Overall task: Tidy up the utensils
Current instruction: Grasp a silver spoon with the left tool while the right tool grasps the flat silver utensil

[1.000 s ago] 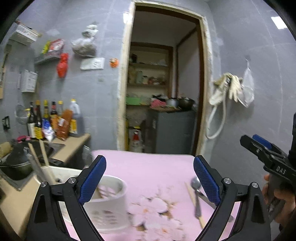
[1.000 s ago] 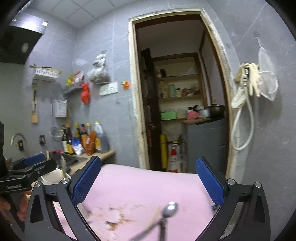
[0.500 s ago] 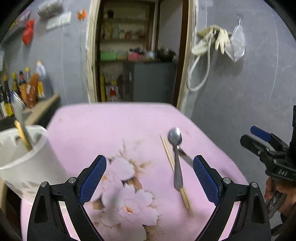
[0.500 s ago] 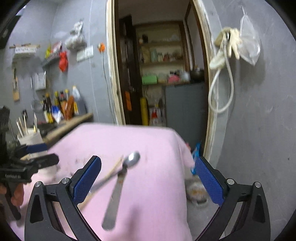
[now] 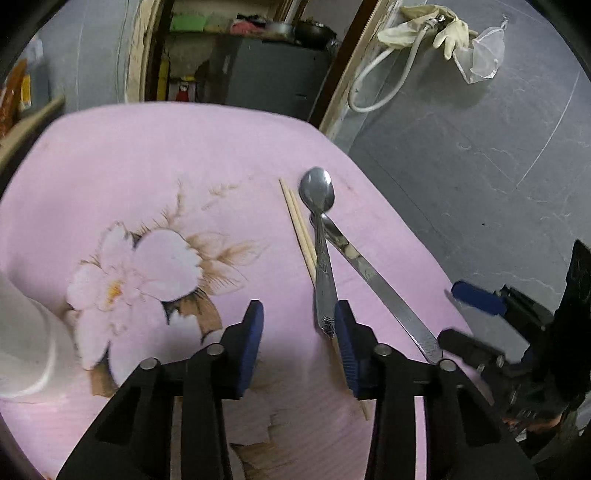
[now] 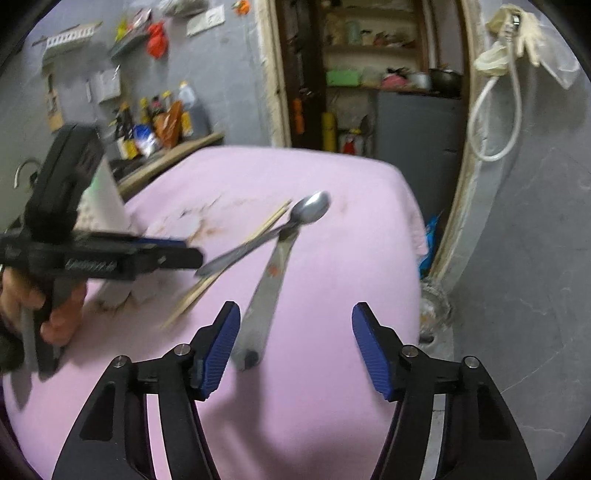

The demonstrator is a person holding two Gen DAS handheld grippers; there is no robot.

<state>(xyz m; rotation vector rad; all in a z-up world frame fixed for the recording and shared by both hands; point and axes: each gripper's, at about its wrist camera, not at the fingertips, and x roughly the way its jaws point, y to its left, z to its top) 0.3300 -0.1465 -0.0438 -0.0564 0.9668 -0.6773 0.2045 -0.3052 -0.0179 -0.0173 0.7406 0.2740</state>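
Blue-padded black left gripper [image 5: 298,345] hangs low over the pink flower-printed tablecloth [image 5: 155,155] on the table, its jaws closing with a clear gap between them; the end of the patterned silver spoon [image 5: 320,236] handle lies just inside the right pad, though I cannot tell whether that pad touches it. Spoon bowl points away toward the doorway, and its handle crosses over a long flat silver knife [image 5: 373,280] that runs out toward the table's right edge. Two pale wooden chopsticks [image 5: 299,229] lie side by side, just left of the spoon and partly under its handle. At the far left edge a white plastic utensil holder [image 5: 26,343] stands on the cloth.

Right gripper [image 6: 295,350], also black with blue pads, is closing too but stands wide, with the knife's butt end just beside its left pad and not pinched. A hand [image 6: 44,314] holds the left gripper's grip. Beyond the table, a grey tiled wall [image 5: 480,166] carries a white hose and rubber gloves [image 5: 443,22]
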